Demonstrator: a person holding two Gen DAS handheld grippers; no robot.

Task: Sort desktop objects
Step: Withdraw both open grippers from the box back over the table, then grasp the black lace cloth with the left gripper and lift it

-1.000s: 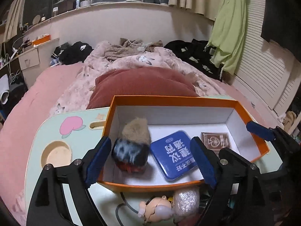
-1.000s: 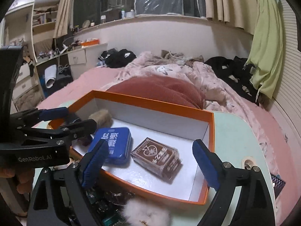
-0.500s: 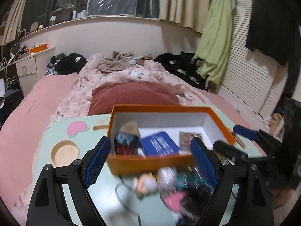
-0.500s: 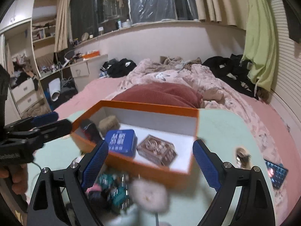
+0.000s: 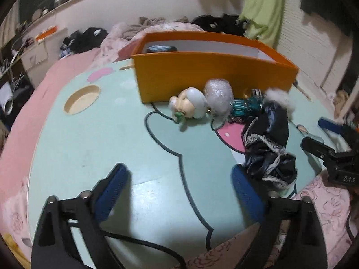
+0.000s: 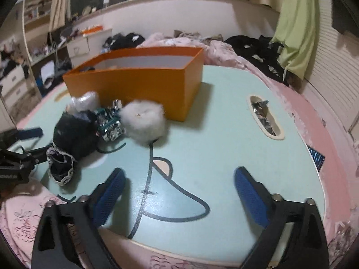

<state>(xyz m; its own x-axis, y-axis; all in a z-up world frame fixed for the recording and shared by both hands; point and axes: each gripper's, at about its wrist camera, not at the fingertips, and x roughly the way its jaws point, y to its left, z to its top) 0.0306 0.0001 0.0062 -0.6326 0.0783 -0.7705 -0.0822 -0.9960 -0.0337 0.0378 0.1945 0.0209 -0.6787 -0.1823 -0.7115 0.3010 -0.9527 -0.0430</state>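
Observation:
An orange box [image 5: 208,76] stands on the mint-green table [image 5: 101,139]; it also shows in the right wrist view [image 6: 143,85]. In front of it lie a small doll figure [image 5: 190,106], a bubble-wrapped lump [image 5: 218,95], a teal toy car [image 5: 245,106], a white fluffy ball [image 6: 143,122] and black lace cloth [image 5: 268,145]. My left gripper [image 5: 179,195] is open and empty, low over the table's near edge. My right gripper [image 6: 179,197] is open and empty, also near the front edge, right of the pile.
A round cup recess [image 5: 82,98] sits at the table's left. An oval slot with foil scraps [image 6: 264,116] sits at its right. A pink bed with clothes [image 6: 202,42] lies behind the table. A drawer unit [image 6: 13,83] stands far left.
Both grippers have pulled back and dropped low, from over the box to the table's near edge. The box's inside is now mostly hidden behind its front wall.

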